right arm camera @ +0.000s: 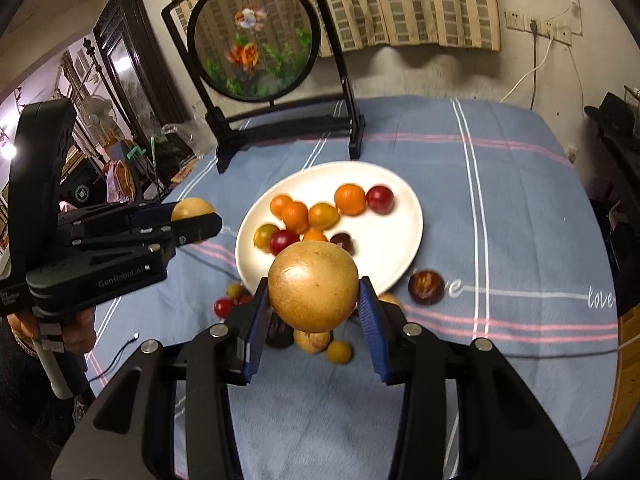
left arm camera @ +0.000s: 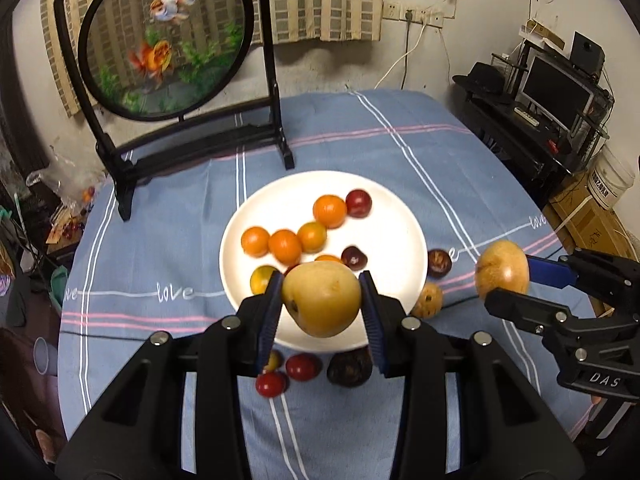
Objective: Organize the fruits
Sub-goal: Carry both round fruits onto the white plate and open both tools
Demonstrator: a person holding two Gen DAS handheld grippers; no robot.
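My left gripper is shut on a yellow pear, held above the near rim of the white plate. To its right, my right gripper is shut on a second yellow-brown pear above the cloth. In the right wrist view that pear sits between the blue pads of the right gripper. The left gripper with its pear is at the left. The plate holds several oranges and red plums.
Loose fruit lies on the blue striped cloth near the plate: a dark one, a yellowish one, two red ones. A round goldfish screen on a black stand stands behind the plate. A hand holds the left gripper's handle.
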